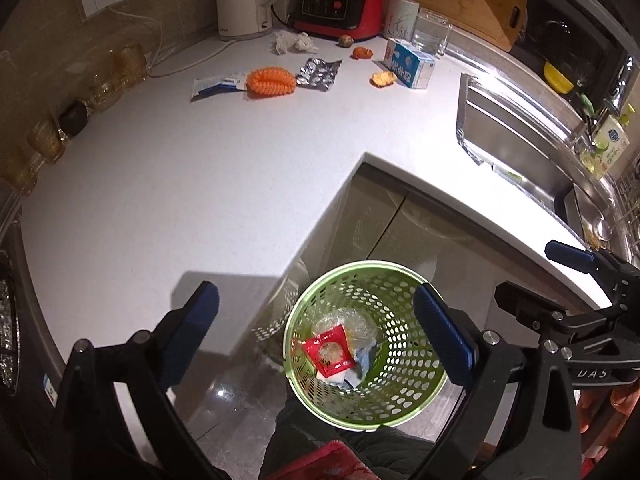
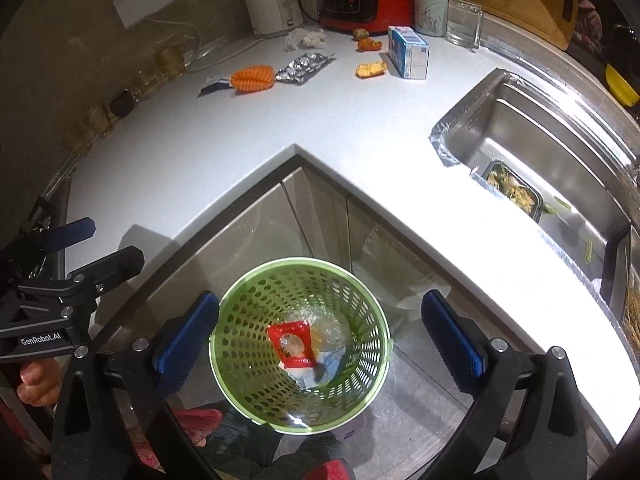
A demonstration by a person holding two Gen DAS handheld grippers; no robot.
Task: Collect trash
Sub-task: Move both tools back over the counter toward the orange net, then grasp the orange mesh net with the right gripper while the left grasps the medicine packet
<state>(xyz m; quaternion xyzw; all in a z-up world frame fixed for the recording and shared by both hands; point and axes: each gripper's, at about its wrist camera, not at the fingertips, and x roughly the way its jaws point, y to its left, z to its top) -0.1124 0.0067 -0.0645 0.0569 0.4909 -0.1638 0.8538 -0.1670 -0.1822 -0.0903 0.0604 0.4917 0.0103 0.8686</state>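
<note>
Left tongs [image 1: 316,330] are hanging released over the floor, nothing between the blue pads. Right beneath, the green basket [image 1: 404,280] is sitting on the floor in the bench [image 1: 168,184] corner, holding a red packet [image 1: 330,350] and clear wrap. Right tongs [image 2: 320,334] are gaping wide over it too, empty. Up on the bench, foil [image 2: 306,65], orange peel [image 2: 371,69] and a carton [image 2: 408,56] are lying near the back wall.
</note>
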